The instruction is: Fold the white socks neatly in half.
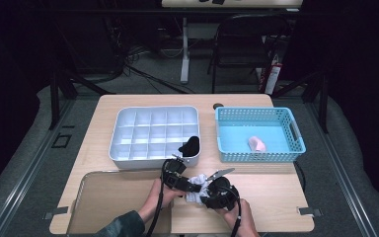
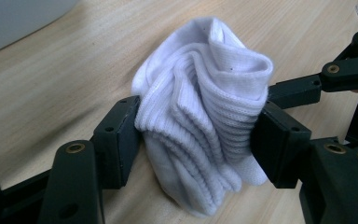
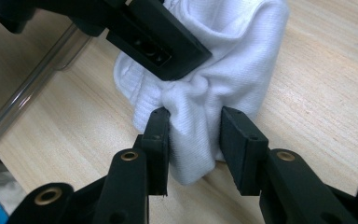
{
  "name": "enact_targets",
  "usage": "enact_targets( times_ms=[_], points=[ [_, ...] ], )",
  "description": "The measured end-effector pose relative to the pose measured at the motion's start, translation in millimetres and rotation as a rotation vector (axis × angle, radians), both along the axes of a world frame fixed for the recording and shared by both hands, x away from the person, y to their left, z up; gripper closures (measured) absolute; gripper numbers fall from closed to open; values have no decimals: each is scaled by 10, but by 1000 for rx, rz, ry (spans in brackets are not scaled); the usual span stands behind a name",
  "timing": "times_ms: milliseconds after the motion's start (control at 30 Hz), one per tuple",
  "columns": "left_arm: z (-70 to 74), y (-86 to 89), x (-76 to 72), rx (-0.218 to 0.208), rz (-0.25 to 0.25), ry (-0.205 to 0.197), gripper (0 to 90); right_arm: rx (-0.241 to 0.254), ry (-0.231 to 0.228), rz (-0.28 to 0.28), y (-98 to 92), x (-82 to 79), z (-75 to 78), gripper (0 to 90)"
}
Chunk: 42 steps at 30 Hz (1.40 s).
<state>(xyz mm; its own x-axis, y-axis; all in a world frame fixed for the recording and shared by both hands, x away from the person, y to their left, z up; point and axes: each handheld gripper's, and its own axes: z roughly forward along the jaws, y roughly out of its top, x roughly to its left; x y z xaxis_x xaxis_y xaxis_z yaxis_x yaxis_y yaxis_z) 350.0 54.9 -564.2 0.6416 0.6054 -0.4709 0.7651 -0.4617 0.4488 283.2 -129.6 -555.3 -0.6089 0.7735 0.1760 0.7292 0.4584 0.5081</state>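
The white sock [image 2: 205, 121] is bunched into an upright bundle near the front edge of the wooden table [image 1: 271, 197], just right of the clear lid [image 1: 113, 197] lying at the front left corner. It is squeezed from both sides by the left gripper [image 2: 198, 135], whose pads are pressed into the ribbed folds, so the bundle's long axis runs upward between them. The right gripper [image 3: 193, 140] is brought in from the opposite side; its jaws are parted around a lower fold of the sock, one pad touching the cloth and the other standing just clear, so nothing is clamped there yet. The sock thus lies directly ahead of both grippers, with the left one already holding it. Behind, toward the far edge, a white compartment tray [image 1: 128, 153] stands with a dark rolled sock [image 1: 190, 145] in its front right cell; beside it sits a blue basket [image 1: 296, 148] holding a pink bundle [image 1: 256, 143]. The short path to the tray appears unobstructed.
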Motion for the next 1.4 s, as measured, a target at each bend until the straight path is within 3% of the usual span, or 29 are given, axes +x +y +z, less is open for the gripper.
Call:
enact_targets(
  times_ms=[300,600,833,933,1000,1033,1233,1400],
  points=[
    [-13,-1,3,-23,-18,41,444,-14,-22,2,32,-2,-13,639],
    [-28,8,4,-62,-35,47,547,-8,-32,11,36,13,-25,639],
    [-10,12,-36,-60,-31,-29,593,25,-41,19,12,29,-41,615],
    [-12,32,-34,-77,-34,-28,597,61,-24,24,-46,41,-43,527],
    [-6,32,-46,-77,-33,-31,598,74,-11,25,-65,46,-33,385],
    [-4,33,-48,-79,-31,-34,598,53,-17,19,-67,49,-31,321],
    [31,47,-68,-77,-35,-50,598,54,-19,7,-187,44,14,147],
    [54,60,-74,-74,-37,-63,598,31,-25,8,-283,82,15,64]
  ],
)
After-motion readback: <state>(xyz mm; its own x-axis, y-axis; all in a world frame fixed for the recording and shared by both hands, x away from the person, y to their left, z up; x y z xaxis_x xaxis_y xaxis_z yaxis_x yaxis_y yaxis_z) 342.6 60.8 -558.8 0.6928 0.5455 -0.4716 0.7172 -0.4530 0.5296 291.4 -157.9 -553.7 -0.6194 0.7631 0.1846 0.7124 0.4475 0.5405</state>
